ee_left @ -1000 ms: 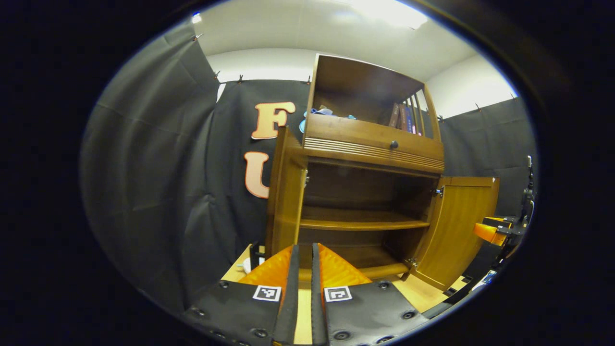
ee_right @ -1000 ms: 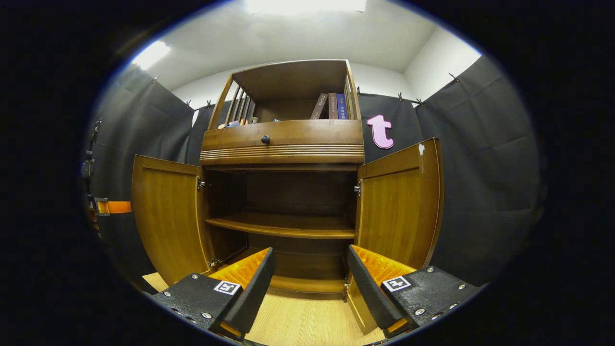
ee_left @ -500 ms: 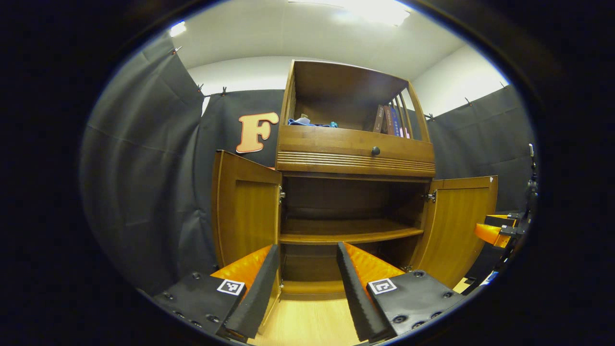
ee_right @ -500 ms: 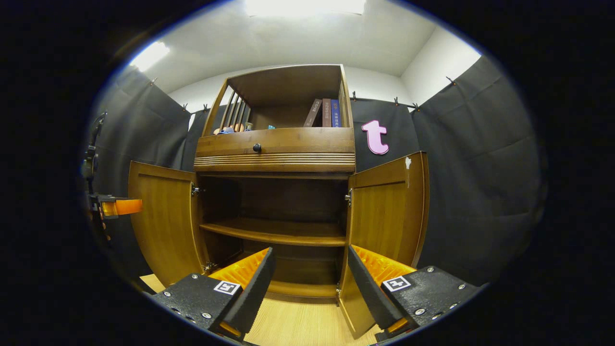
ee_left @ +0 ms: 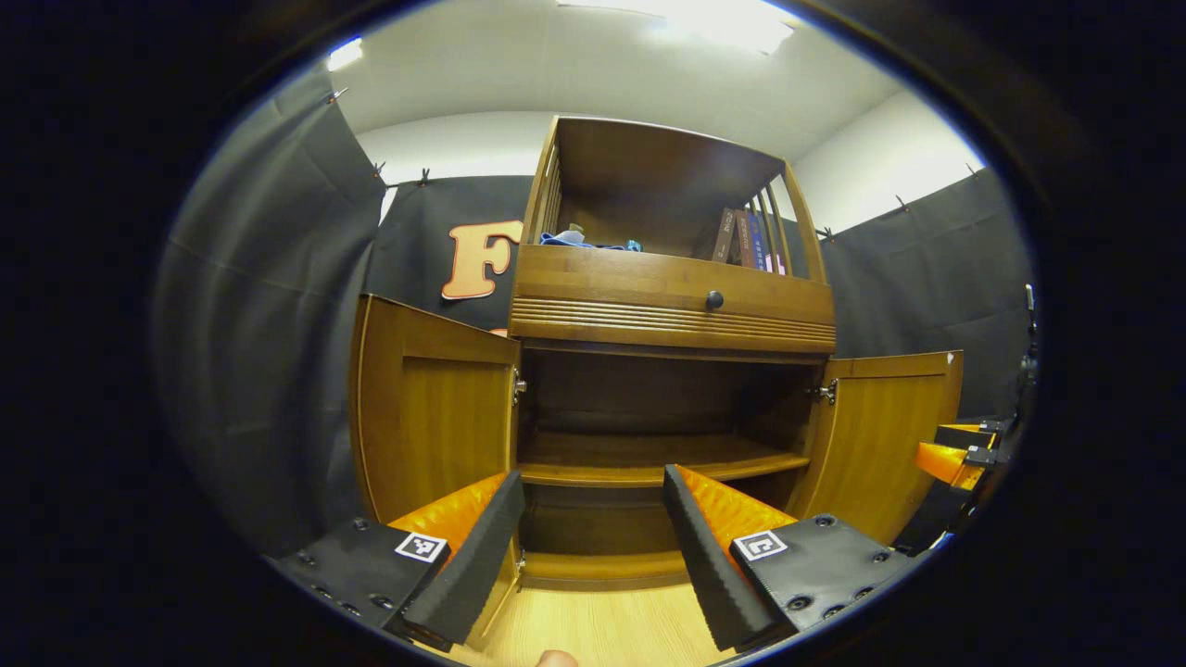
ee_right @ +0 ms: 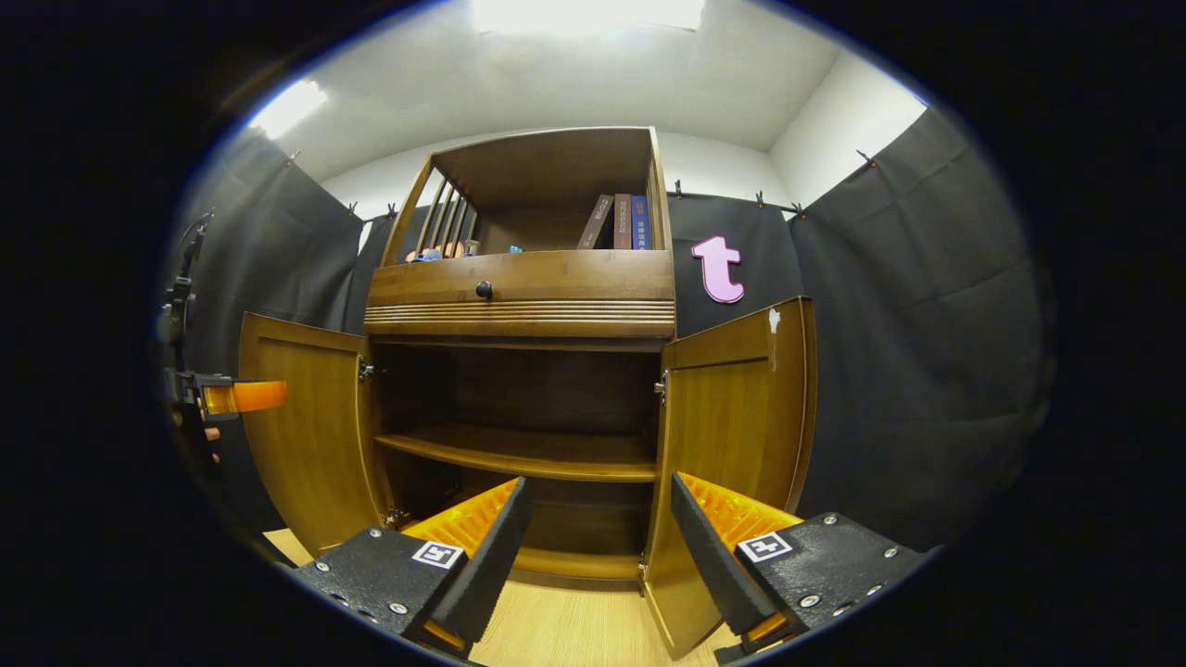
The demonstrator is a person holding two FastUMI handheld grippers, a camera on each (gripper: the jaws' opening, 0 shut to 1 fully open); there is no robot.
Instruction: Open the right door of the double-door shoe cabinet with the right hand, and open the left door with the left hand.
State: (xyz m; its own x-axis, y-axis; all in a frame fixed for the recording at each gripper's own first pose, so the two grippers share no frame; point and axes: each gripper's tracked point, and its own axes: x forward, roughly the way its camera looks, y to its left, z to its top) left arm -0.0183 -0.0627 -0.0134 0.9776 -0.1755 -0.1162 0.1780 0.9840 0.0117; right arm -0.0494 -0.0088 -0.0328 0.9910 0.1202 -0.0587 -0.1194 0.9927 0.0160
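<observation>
**Both cabinet doors stand open, both grippers empty**

A wooden shoe cabinet (ee_left: 672, 306) stands on a pale wood floor (ee_left: 602, 625) against black cloth walls. Its left door (ee_left: 431, 408) is swung wide out to the cabinet's left side. Its right door (ee_right: 732, 417) is swung wide out to the cabinet's right side. Between the doors, the dark inside is bare, with one shelf (ee_right: 528, 452) across the middle.

Above the doors sits a drawer (ee_right: 519, 292) with a small dark knob (ee_right: 483, 290). Above the drawer is an open top shelf holding a few upright books (ee_right: 619, 222) at the cabinet's right end and some small items at its left end.

The left gripper (ee_left: 593, 547) hangs in front of the cabinet, low and near the left door, its fingers spread apart and holding nothing. The right gripper (ee_right: 598, 547) hangs in front of the cabinet, near the right door's bottom edge, fingers likewise spread and holding nothing. Neither gripper touches a door.
</observation>
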